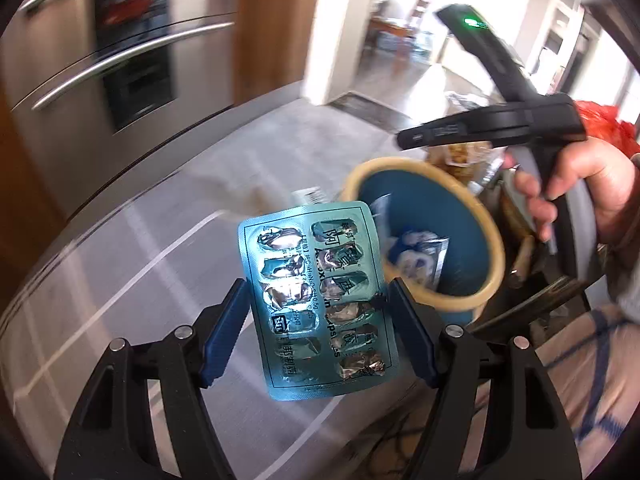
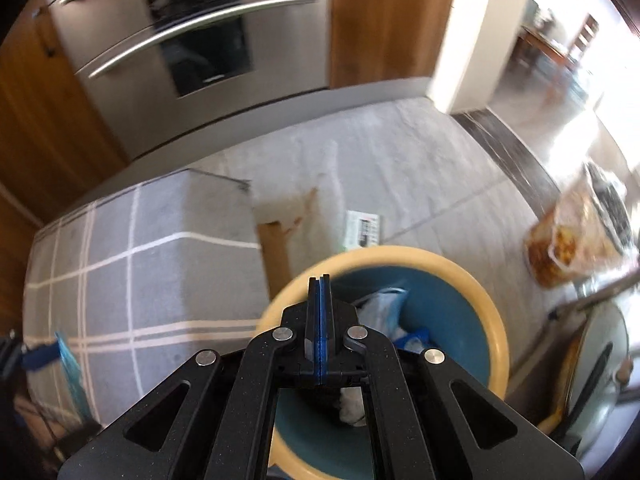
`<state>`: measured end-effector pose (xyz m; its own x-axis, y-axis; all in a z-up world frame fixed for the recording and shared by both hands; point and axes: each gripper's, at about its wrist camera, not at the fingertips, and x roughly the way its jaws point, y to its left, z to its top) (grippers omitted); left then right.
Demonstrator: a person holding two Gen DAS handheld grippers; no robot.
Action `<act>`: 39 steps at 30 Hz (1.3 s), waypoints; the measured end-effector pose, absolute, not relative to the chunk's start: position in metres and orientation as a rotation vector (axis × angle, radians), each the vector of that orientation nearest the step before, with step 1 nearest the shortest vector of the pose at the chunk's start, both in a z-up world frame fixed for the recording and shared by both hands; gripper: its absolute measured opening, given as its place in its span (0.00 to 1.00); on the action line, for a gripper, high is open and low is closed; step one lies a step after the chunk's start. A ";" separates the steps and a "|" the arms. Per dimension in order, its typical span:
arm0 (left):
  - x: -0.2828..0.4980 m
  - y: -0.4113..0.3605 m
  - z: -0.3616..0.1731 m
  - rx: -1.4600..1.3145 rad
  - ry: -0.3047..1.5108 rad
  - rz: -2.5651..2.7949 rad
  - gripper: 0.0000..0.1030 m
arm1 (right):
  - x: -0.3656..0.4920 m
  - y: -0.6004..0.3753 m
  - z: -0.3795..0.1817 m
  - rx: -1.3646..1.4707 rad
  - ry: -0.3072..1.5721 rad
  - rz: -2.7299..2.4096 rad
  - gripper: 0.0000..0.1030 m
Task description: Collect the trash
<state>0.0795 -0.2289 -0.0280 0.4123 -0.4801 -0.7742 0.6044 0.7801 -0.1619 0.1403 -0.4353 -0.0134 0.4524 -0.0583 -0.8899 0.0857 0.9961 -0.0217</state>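
Grey carpet with a pale grid pattern and a steel oven front fill the background. Between the wide-spread blue pads of the left claw (image 1: 318, 336) sits a teal foil blister pack of emptied capsule pockets (image 1: 316, 312), gripped by its long edges. Its long axis runs away from the claw, far end tilted toward a blue bin with a cream rim (image 1: 496, 236) just ahead and right. The right claw (image 2: 319, 292) hovers over that bin (image 2: 496, 320), pressed shut and empty. Best to centre the pack over the bin's mouth before letting go.
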 end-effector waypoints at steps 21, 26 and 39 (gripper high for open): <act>0.097 -0.372 -0.060 0.271 0.907 -0.882 0.85 | 0.105 -0.544 -0.024 0.269 1.118 -0.422 0.18; 0.095 -0.355 -0.051 0.284 0.916 -0.848 0.85 | 0.101 -0.535 -0.012 0.255 1.087 -0.423 0.42; 0.060 -0.263 -0.006 0.323 0.908 -0.737 0.95 | 0.033 -0.470 0.039 0.385 0.897 -0.485 0.88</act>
